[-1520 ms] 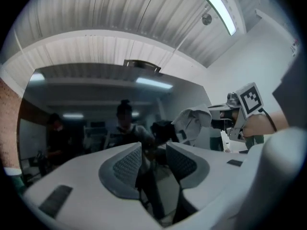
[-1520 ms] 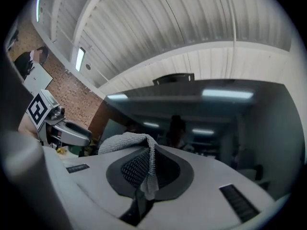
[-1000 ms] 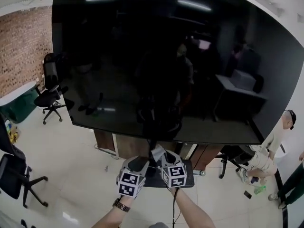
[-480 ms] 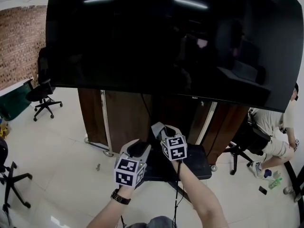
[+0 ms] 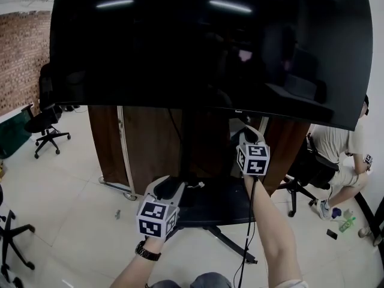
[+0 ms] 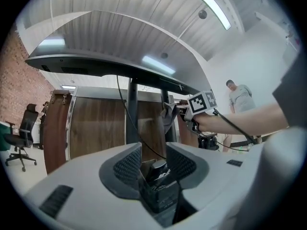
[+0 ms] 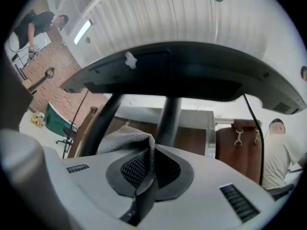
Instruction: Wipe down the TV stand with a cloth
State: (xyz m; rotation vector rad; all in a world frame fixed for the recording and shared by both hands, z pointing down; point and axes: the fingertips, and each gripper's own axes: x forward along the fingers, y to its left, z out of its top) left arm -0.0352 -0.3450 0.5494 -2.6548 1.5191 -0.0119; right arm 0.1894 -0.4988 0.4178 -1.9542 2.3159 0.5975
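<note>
Right hand-held gripper [image 7: 152,153] pinching grey cloth [image 7: 120,140] beside stand post [image 7: 169,113]; left hand-held gripper [image 6: 153,150] jaws parted, empty; TV logo [image 5: 238,108] unreadable.

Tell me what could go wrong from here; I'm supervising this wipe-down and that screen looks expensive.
1. The right gripper holds the grey cloth close under the TV; an upward stroke might knock its lower edge.
2. A black cable hangs beside the stand's pole; the cloth could snag it.
3. The left gripper is open on nothing, so nothing steadies the stand.
</note>
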